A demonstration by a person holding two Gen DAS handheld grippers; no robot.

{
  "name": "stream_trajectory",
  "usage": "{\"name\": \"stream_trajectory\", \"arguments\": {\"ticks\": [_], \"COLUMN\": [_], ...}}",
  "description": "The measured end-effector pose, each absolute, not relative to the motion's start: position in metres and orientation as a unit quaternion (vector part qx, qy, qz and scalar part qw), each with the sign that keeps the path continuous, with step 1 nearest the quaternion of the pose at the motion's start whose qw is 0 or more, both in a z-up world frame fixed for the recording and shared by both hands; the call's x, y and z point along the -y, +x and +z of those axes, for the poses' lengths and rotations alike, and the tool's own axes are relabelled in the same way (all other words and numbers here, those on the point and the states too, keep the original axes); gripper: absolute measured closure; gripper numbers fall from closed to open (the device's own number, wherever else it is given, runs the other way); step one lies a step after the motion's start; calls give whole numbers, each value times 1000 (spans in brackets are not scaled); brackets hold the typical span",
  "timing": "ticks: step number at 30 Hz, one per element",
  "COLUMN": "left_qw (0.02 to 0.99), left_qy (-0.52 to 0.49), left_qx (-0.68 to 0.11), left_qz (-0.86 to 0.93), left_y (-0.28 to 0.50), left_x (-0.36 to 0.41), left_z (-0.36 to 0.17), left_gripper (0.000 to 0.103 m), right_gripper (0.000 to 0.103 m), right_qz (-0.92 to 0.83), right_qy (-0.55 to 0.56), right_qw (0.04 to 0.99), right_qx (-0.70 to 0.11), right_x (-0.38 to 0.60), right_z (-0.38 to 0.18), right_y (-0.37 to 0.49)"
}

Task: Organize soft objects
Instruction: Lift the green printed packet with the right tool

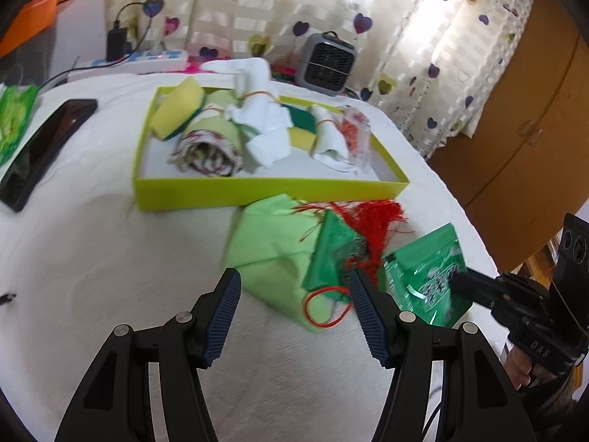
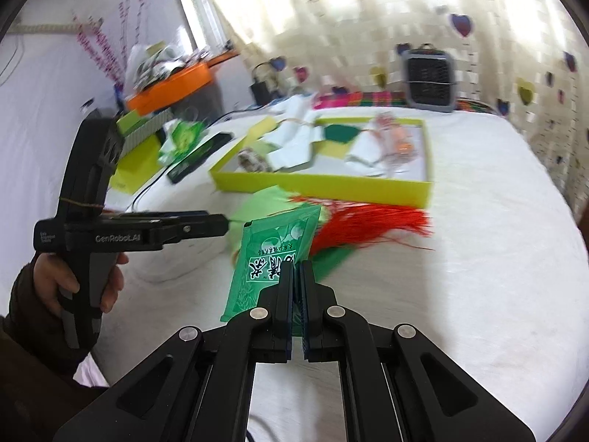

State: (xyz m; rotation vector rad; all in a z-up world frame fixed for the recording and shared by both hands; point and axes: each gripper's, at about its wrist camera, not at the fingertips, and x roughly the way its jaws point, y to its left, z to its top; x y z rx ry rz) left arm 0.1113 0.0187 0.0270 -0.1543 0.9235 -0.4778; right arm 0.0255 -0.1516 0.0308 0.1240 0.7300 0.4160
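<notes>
The right gripper (image 2: 297, 269) is clamped on a green packet (image 2: 274, 254), which sticks out ahead of its 2 fingers. The left gripper (image 1: 294, 294) stands wide, holding nothing; a light green cloth (image 1: 272, 254) lies between and just ahead of its fingers, a red tassel (image 1: 375, 221) beyond them, the yellow-green tray (image 1: 272, 188) farther ahead.

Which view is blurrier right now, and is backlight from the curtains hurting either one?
Right wrist view: heavier motion smear on the yellow-green box and red tassel; the green packet at the right gripper stays readable. Left wrist view: box contents sharp, light green cloth smeared. Curtains glare, table still legible.
</notes>
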Motion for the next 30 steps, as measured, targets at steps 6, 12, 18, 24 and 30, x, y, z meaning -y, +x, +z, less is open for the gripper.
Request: {"name": "stream_trajectory", "arguments": {"ticks": [6,12,18,24,30], "left_qw": [860,856,859,855,856], "left_qy": [-45,-6,43,80,96], "left_qx": [-443,-451,-445,-440,-437], "left_qz": [-249,-253,-250,-264,-260], "left_y": [114,118,117,117,120], "left_x": [7,30,52,70,77], "left_z": [28,25,23,18,14], "left_gripper": [42,42,42,43,54], "right_gripper": [100,100,100,100,100], "right_qz": [160,141,130,125,125], "right_qy": [85,112,134,148,159], "right_qw": [923,925,924,924,921], "right_qx": [-341,-334,-333,-331,-333], "right_x": [178,196,208,217,223], "right_z": [36,34,30,27,23], "right_y": [22,20,17,16,16]}}
